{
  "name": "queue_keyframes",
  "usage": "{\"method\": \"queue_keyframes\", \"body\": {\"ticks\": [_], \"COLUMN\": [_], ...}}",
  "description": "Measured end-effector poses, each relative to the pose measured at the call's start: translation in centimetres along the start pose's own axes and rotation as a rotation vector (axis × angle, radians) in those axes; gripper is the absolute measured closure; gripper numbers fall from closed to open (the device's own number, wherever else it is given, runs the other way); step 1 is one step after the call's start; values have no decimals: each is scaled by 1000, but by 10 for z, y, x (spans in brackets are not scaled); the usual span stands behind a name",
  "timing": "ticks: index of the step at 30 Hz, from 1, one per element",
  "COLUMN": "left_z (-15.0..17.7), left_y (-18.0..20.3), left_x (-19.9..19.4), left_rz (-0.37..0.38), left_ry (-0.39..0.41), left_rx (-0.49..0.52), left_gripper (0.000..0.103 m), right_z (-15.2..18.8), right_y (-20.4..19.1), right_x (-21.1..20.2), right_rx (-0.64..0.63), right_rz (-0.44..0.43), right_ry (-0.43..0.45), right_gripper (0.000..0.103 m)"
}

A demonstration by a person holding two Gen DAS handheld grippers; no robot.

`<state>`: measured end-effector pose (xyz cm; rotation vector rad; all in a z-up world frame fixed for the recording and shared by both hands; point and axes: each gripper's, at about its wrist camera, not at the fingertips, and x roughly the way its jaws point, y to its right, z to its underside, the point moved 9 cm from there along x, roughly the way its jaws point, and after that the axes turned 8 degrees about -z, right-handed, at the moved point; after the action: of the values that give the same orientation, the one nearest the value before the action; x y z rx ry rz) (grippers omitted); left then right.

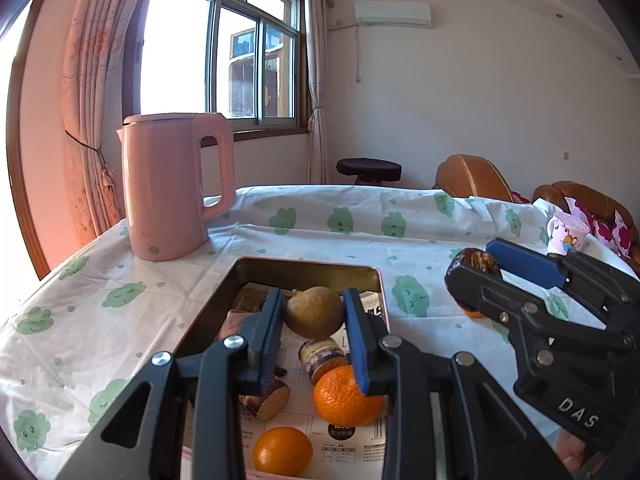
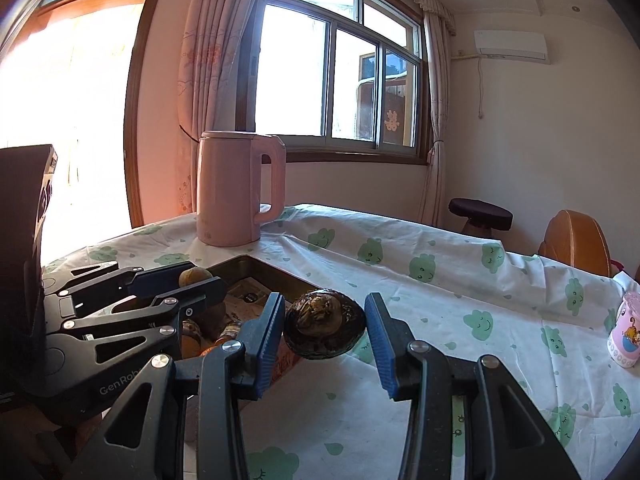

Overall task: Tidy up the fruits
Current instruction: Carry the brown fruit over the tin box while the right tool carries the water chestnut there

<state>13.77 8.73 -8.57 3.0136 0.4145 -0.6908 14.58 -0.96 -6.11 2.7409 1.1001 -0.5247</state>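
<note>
My left gripper (image 1: 313,294) is shut on a round yellow-brown fruit (image 1: 314,312), which hangs over a metal tray (image 1: 308,263) lined with printed paper. In the tray lie two oranges (image 1: 346,396) (image 1: 282,450), a cut purple-skinned root piece (image 1: 268,398) and a small brown roll (image 1: 320,356). To the tray's right, above the cloth, my right gripper (image 2: 324,300) is shut on a dark brown fruit (image 2: 324,324) with a dried top. The left wrist view shows that right gripper (image 1: 476,260) too, with an orange bit (image 1: 472,313) peeking out under it.
A pink kettle (image 1: 168,188) stands behind the tray at the table's far left corner. A pink printed cup (image 2: 626,332) sits near the right edge. White cloth with green clouds (image 2: 440,280) covers the table. Brown chairs (image 1: 472,178) and a dark stool (image 1: 368,170) stand beyond.
</note>
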Motion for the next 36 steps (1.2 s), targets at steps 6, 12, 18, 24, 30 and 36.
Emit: {"method": "queue_keyframes", "body": {"ticks": [6,12,18,24,30,36], "left_z": [4,6,8,11,16,17], "left_y": [-18,-32,-40,-42,-42,-41], "left_x": [7,13,20,25,30,33], "left_rz": [-27,-42,-45,-47,-46,-43], "left_ry": [-28,-48,-72,-94,-120,-137], "left_rx": [-19,-33,-42,-34,-28,-23], "left_gripper": [71,71,71,71,71,71], "right_z": [-6,-7,-5,-2,2,4], "right_y": [-16,-29,-37,-41,-40,-37], "right_x": [12,24,39,50,58,61], "right_rx": [-19,-25,-25,-22,-14,5], "right_rz": [-27,-52,-71,-82,-82,-87], "right_ry": [0,-12,-32,-52,-72,-88], "right_gripper": [59,59,59,59,59,59]}}
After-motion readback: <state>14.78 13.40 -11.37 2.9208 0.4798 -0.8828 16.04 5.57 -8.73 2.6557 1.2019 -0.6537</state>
